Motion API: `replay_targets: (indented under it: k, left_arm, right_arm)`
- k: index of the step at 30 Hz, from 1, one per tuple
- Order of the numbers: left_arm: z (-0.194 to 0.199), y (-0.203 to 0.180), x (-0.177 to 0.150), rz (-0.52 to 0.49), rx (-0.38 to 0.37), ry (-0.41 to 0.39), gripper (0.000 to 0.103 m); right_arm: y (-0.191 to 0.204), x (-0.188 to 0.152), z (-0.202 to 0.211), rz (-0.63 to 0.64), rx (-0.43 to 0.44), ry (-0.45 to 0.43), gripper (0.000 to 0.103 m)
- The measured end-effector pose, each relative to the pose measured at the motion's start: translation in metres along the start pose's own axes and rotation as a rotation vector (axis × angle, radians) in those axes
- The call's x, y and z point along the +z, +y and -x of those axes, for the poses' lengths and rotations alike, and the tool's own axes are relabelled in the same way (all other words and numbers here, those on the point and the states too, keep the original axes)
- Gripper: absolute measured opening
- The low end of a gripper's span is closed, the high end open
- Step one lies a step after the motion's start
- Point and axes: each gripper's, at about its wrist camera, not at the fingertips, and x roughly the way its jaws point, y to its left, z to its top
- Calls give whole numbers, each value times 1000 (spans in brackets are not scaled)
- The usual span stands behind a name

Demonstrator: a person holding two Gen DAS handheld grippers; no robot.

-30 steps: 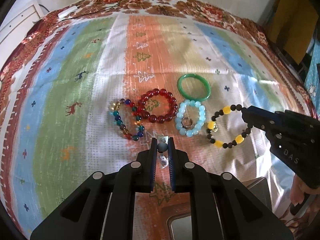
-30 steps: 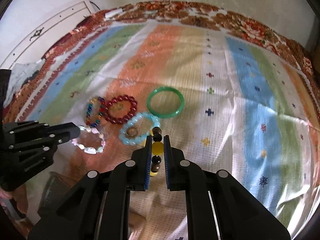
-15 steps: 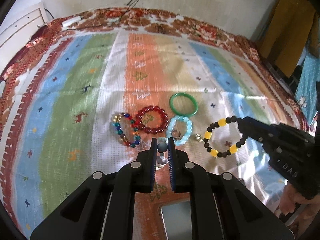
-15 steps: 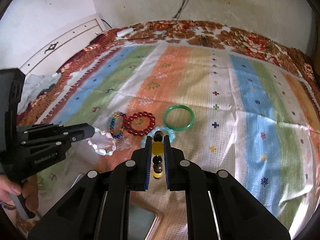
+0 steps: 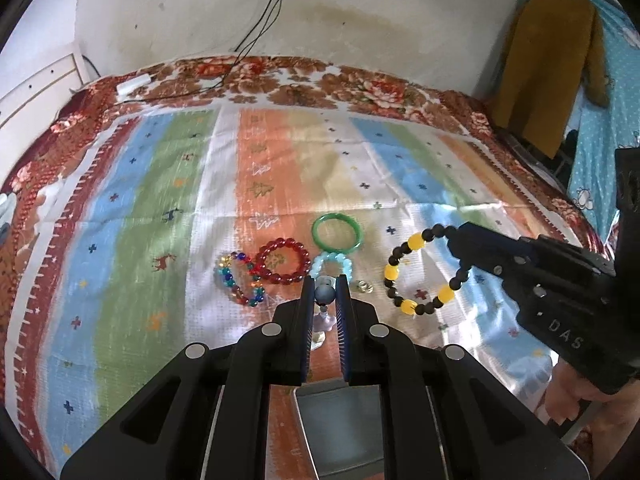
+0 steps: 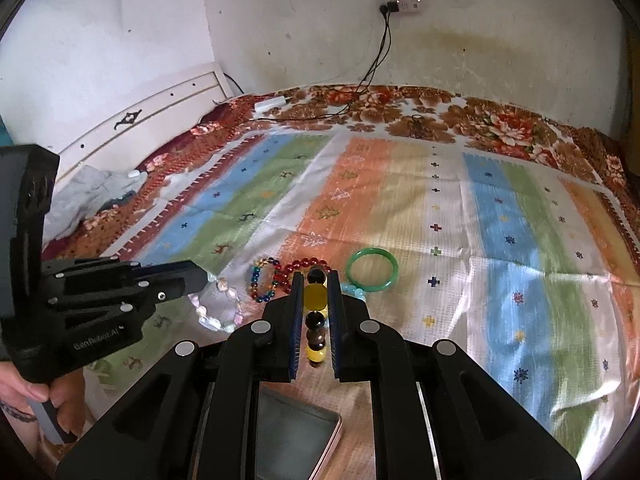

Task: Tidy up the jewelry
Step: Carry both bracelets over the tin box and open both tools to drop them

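Scene lit brightly by daylight; source not seen. Strong glare noted on striped bedcover (image 5: 168, 208) at lower right of both views, pattern washed out to white sheen there. Wall (image 6: 304, 28) evenly lit, slightly dull. Motion blur seen on bedcover stripes and printed motifs, most at left edge. Gripper bodies rendered sharp and dark, little detail in blacks. Heavy fisheye bending observed: bed (image 6: 500, 128) edge curved, corners cut off by black vignette. Shadows soft, faint under beads.
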Motion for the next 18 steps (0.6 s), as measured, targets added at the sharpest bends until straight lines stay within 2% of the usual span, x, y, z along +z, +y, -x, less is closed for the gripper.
replay_targets:
  k: [5,9,18]
  left_arm:
    - [12,-6,0,-14,-16,-27,10]
    - [16,-12,-6,-47,5,-39,10]
    - [26,-13,-14,-50,-22,-42,10]
  right_arm:
    - [2,-3,6,8,-4,-9,12]
    - [4,-3,14,7,15,-27,12]
    - [18,-10,33,35,73,-69,12]
